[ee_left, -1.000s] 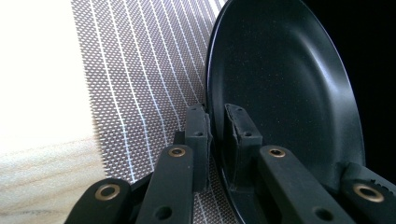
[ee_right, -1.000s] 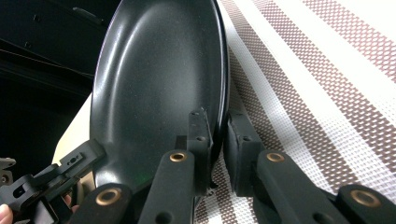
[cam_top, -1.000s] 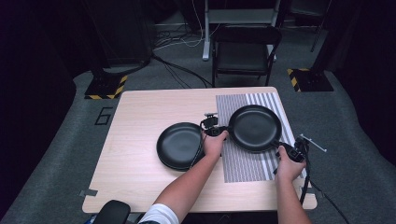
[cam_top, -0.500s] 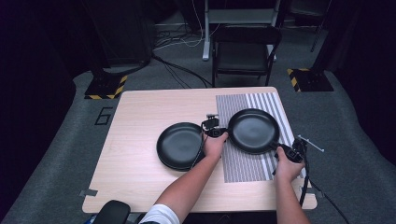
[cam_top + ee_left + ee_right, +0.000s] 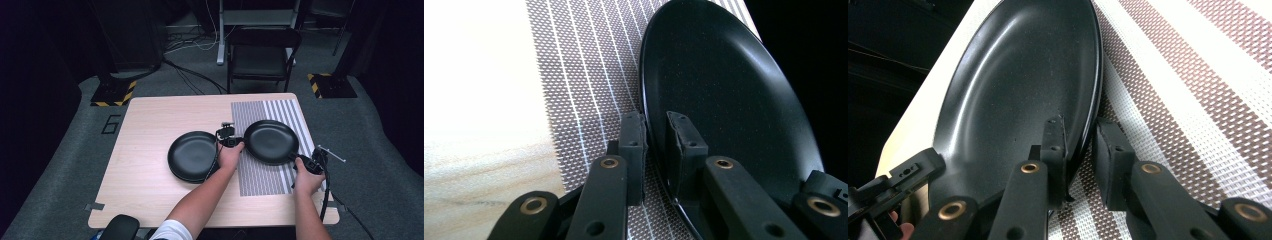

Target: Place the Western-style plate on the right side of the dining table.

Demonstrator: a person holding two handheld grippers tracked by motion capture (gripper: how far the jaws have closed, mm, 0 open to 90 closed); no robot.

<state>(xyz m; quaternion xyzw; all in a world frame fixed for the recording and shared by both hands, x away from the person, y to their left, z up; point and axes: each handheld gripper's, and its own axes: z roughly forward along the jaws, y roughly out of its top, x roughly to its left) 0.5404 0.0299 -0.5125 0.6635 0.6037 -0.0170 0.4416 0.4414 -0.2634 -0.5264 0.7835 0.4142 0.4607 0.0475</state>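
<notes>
High view: round glossy black plate (image 5: 270, 142)

Both our forearms reach forward over the tabletop, each hand wrapped around its claw. Our left claw (image 5: 229, 136) lies low, its jaws pinching the rim of the plate (image 5: 270, 141). Our right claw (image 5: 312, 162) faces it from the plate's other side. Its jaws have just been opening: the rim sits between them, with one pad clear of it.

From above we look forward and down over the table (image 5: 150, 125); both gripper views closely share the black plate (image 5: 724, 90).
</notes>
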